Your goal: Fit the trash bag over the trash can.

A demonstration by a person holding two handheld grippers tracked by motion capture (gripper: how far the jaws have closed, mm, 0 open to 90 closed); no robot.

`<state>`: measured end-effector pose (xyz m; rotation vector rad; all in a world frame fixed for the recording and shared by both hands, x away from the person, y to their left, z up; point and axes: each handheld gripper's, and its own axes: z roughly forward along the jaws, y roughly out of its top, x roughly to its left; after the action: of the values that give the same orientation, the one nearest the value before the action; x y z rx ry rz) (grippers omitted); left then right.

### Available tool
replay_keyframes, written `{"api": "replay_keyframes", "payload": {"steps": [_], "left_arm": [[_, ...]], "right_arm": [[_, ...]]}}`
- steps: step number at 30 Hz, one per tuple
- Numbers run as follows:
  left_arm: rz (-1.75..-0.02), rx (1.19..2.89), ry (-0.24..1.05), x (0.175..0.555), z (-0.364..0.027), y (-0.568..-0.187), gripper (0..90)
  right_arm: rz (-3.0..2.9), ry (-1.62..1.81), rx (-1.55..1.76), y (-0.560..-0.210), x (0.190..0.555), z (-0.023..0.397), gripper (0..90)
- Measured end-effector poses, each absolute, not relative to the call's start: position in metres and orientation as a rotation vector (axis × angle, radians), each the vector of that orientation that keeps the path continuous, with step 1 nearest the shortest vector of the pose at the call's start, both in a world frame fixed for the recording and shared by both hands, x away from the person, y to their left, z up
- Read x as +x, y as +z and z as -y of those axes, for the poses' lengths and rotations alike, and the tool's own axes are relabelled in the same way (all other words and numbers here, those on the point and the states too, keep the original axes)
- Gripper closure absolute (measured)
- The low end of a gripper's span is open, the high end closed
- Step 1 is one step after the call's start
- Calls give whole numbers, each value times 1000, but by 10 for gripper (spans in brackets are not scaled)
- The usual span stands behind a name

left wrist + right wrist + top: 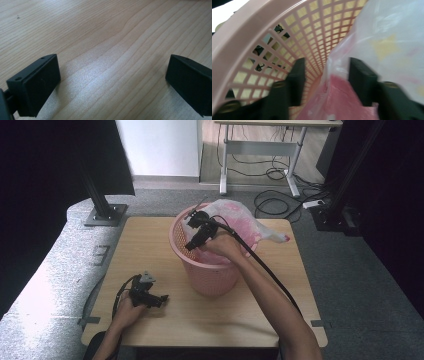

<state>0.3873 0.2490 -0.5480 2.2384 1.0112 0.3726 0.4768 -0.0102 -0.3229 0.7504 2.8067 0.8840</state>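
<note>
High view: wooden table (165, 245) squarely below the camera, bearing a pink lattice waste basket (210, 277) near its middle, set within easy reach of both hands; translucent plastic bag (240, 217) half in the basket, its loose end spilling over the far right rim toward the table edge, apparently being fitted as a liner; right gripper (196, 236) dipped inside the basket at the near left wall, seemingly to tuck the film down against the lattice; left gripper (150, 295) resting low on the table at the near left, well apart from the basket, probably parked until needed. Right gripper view: jaws partly apart, bag film (387, 42) lying between them beside the right jaw, lattice wall (287, 32) just past the left jaw; no firm pinch on the film visible, so taken as not clamped. Left gripper view: jaws wide apart over bare wood grain (110, 50), nothing between them.
</note>
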Motion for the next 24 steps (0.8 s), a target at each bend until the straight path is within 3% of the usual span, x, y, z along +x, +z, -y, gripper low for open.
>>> {"api": "replay_keyframes", "payload": {"steps": [5, 24], "left_arm": [[-1010, 2239, 372, 387, -249, -548, 0], [-1009, 2239, 371, 387, -249, -548, 0]], "right_arm": [[-2739, 917, 720, -304, 477, 32, 293], [-2385, 738, 992, -273, 513, 125, 314]]}}
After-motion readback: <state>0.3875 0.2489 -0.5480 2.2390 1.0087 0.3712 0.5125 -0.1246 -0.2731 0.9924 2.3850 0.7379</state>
